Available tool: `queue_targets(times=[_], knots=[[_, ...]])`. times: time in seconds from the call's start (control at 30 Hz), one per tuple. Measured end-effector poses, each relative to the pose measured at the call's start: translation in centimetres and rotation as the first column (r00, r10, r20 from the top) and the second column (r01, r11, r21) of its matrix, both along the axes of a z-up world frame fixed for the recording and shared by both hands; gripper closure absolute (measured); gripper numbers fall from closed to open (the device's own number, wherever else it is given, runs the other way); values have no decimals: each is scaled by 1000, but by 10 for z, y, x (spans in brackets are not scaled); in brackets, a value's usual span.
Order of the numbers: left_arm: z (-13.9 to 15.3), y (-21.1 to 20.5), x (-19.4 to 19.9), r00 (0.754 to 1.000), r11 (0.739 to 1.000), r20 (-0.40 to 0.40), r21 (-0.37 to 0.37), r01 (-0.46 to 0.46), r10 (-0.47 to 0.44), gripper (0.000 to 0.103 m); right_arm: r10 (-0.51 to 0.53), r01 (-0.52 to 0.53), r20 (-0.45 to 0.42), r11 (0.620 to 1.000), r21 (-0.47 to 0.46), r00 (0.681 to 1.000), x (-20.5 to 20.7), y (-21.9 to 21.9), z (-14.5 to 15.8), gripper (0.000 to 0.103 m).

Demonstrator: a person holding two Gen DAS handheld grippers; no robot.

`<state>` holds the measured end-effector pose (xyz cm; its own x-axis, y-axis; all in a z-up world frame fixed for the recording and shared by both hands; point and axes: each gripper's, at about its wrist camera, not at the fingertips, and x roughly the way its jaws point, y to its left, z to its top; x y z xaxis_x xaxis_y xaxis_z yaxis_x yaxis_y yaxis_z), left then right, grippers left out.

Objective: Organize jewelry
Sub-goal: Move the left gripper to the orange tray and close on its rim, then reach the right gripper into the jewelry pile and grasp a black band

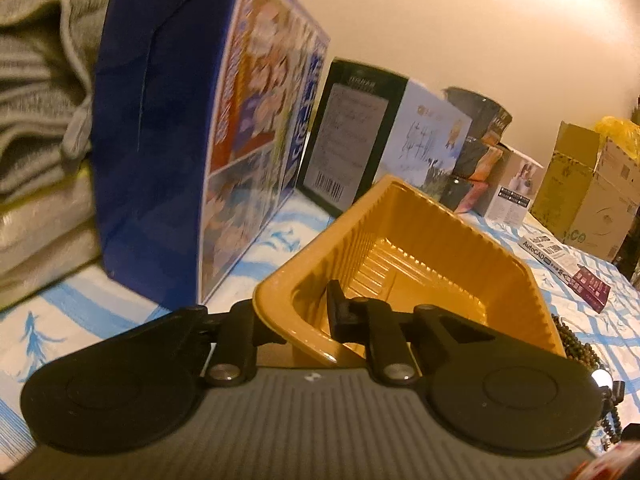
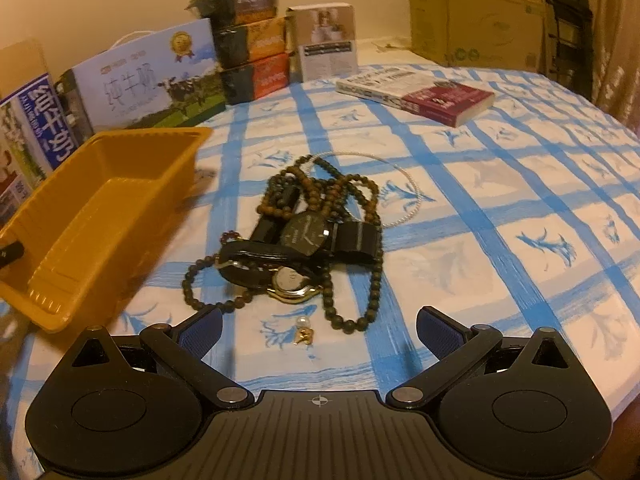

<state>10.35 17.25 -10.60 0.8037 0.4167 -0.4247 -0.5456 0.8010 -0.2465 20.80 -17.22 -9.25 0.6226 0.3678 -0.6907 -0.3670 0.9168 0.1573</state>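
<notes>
A ribbed yellow plastic tray lies on the blue-checked cloth, nothing inside it. My left gripper is shut on its near wall, one finger outside and one inside. In the right wrist view the tray is at the left, with that fingertip on its end. A tangled pile lies right of it: brown bead strands, a black watch, a gold watch, a thin pearl strand and a small pearl earring. My right gripper is open just before the earring, holding nothing. Beads show beside the tray.
A tall blue picture box stands left of the tray, grey blankets beyond it. Milk cartons, stacked snack boxes and a small white box line the wall. A book lies at the back right near cardboard boxes.
</notes>
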Motion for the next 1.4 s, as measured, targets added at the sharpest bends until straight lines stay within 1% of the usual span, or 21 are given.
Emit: queue_targets(times=[0.03, 0.07, 0.2, 0.23, 0.27, 0.3, 0.33, 0.37, 0.57, 0.77, 0.8, 0.83, 0.87, 0.93, 1.13, 1.23, 1.33, 1.4], knots=[[2, -4, 1, 1000, 1000, 0, 15, 1, -1, 88, 10, -10, 11, 1000, -4, 1000, -1, 2, 1, 6], [4, -7, 3, 1000, 1000, 0, 28, 4, -4, 88, 26, -26, 19, 1000, -8, 999, -3, 5, 2, 15], [9, -20, 11, 999, 998, 1, 56, 34, -34, 88, 77, -76, 20, 996, -42, 997, -4, 14, -2, 32], [10, -23, 12, 999, 997, 0, 68, 38, -38, 88, 83, -82, 19, 996, -46, 996, -4, 15, -3, 39], [12, -26, 13, 999, 996, 1, 82, 41, -42, 88, 88, -87, 11, 995, -51, 996, -3, 16, -6, 47], [13, -29, 14, 999, 994, 2, 98, 44, -45, 88, 92, -92, -4, 995, -51, 996, -1, 16, -8, 52], [14, -31, 14, 999, 993, 2, 112, 47, -47, 88, 94, -94, -15, 994, -46, 995, 1, 16, -10, 59], [14, -32, 14, 999, 991, 0, 124, 49, -50, 88, 94, -95, -26, 995, -41, 995, 2, 16, -13, 62], [15, -31, 9, 1000, 988, -2, 154, 26, -27, 88, 92, -95, -47, 994, -53, 995, 8, 16, -21, 72], [15, -31, 8, 1000, 985, -4, 170, 28, -28, 88, 95, -98, -37, 992, -77, 995, 10, 19, -23, 77], [16, -32, 9, 1000, 984, -5, 173, 30, -30, 88, 100, -102, -33, 991, -85, 994, 10, 20, -23, 79], [16, -32, 10, 999, 984, -7, 175, 32, -31, 88, 109, -111, -27, 990, -92, 994, 10, 22, -23, 85], [16, -32, 10, 999, 984, -8, 173, 33, -32, 88, 115, -117, -24, 988, -99, 993, 10, 24, -24, 88], [16, -32, 10, 999, 984, -10, 173, 35, -34, 88, 126, -128, -21, 986, -108, 992, 11, 26, -24, 91], [17, -32, 9, 999, 985, -13, 168, 36, -35, 88, 130, -129, 4, 985, -111, 992, 10, 29, -17, 92], [17, -32, 9, 999, 985, -14, 169, 37, -35, 88, 142, -139, 33, 987, -85, 989, 9, 31, -4, 92], [17, -32, 10, 999, 984, -14, 172, 40, -38, 88, 171, -171, 62, 985, -15, 983, 8, 38, 16, 92], [17, -32, 10, 999, 984, -15, 173, 39, -37, 88, 208, -211, 78, 977, 34, 975, 6, 47, 28, 92]])
